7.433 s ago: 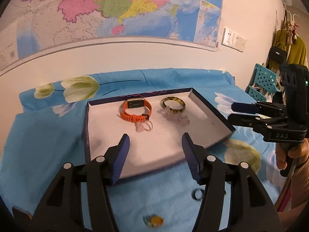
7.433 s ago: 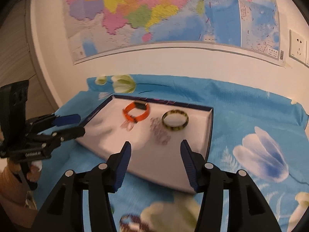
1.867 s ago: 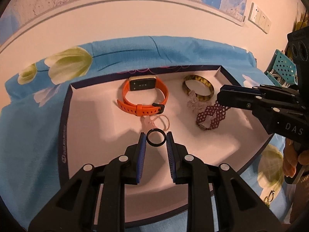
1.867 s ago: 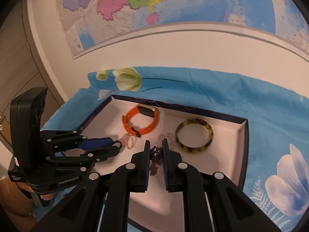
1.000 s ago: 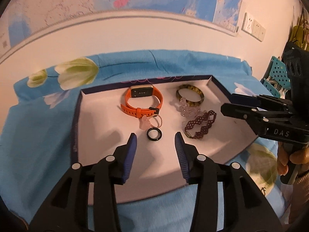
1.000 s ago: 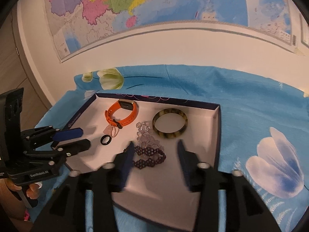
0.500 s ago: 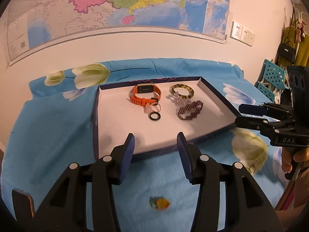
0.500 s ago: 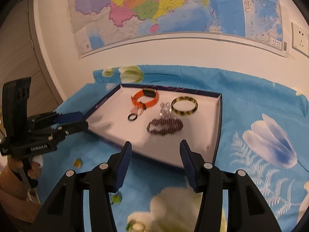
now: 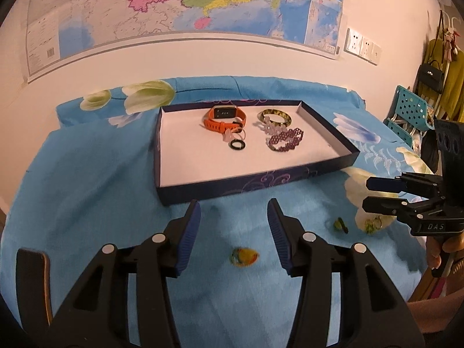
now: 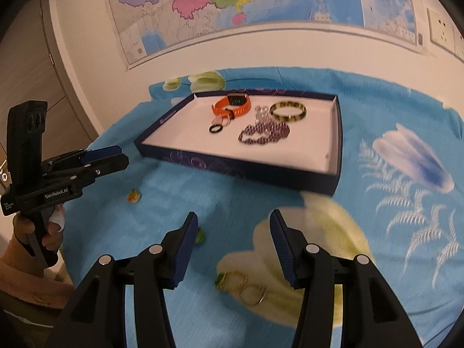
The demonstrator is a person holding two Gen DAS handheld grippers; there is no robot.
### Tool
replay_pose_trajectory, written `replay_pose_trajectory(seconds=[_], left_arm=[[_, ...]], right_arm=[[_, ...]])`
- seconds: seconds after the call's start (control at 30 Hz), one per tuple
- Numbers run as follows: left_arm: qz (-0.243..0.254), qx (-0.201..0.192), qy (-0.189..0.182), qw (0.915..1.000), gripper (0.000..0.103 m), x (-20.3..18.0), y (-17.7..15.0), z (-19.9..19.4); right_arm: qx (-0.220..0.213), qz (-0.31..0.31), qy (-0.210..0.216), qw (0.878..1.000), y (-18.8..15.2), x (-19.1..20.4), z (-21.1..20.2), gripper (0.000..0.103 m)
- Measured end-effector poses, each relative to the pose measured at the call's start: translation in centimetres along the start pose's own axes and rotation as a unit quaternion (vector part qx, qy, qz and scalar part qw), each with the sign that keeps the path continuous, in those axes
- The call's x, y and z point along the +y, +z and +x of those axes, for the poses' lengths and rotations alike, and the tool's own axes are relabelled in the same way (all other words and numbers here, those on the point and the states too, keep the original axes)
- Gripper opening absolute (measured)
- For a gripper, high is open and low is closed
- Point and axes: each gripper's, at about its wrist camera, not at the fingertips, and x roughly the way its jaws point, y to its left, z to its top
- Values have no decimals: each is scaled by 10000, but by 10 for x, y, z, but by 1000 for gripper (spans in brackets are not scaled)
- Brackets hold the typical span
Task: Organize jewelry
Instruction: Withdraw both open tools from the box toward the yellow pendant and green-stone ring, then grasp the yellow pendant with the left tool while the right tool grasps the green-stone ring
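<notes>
Both tongs, left (image 9: 233,220) and right (image 10: 234,233), are gaping wide, empty; dark-purple beaded bracelet (image 9: 285,142) is lying flat in tray (image 9: 252,184).

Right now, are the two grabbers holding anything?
Left gripper: open, holding nothing.
Right gripper: open, holding nothing.

Left gripper (image 9: 233,220) open over blue cloth (image 9: 87,191).
Yellow ring (image 9: 244,256) lies between its fingers; tray (image 9: 261,184) beyond.
</notes>
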Motion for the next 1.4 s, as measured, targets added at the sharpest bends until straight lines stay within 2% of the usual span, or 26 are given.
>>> replay_pose_trajectory(seconds=[0.57, 1.4], left_arm=[[1, 352, -66, 9994, 49, -8, -33, 6], [-172, 676, -132, 9975, 44, -8, -32, 24]], right_arm=[[105, -240, 157, 9995, -11, 26, 9, 49], [219, -443, 86, 9987, -8, 45, 26, 49]])
